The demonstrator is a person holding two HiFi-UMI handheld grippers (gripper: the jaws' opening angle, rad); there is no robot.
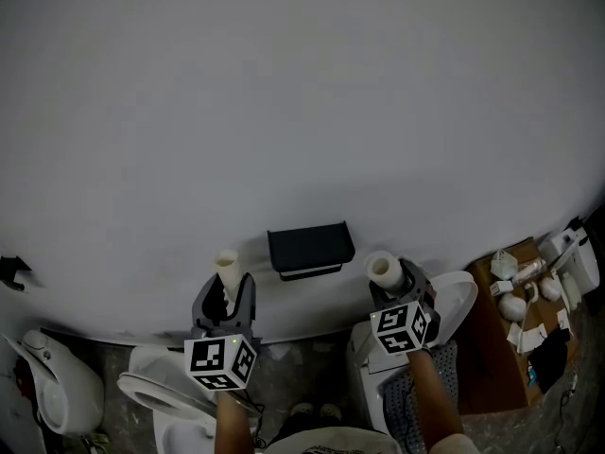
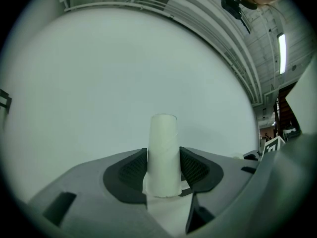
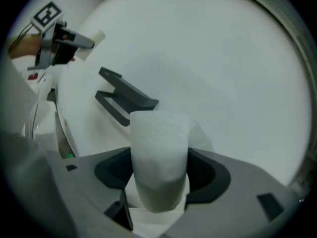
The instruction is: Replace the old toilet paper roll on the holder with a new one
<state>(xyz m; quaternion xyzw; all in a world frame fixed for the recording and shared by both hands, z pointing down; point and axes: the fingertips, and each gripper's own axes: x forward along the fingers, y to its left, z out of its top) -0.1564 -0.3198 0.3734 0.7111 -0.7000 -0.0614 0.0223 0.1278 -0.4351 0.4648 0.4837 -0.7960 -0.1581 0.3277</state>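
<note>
The black holder [image 1: 310, 248] is fixed to the pale wall between my two grippers; the right gripper view shows the holder [image 3: 126, 99] up and left of its jaws, with no roll on it. My left gripper [image 1: 227, 287] is shut on a thin bare cardboard tube [image 1: 226, 270], which stands upright between its pads [image 2: 163, 155] in front of the wall. My right gripper [image 1: 395, 280] is shut on a fuller white toilet paper roll [image 1: 383, 270], and that roll [image 3: 158, 157] fills the gap between its jaws. Both grippers hang beside the holder, apart from it.
A white toilet [image 1: 151, 395] stands below the left gripper and another toilet with its lid raised [image 1: 454, 310] below the right one. A white tank-like object [image 1: 52, 386] sits at far left. A brown box of small white parts [image 1: 520, 291] stands at right.
</note>
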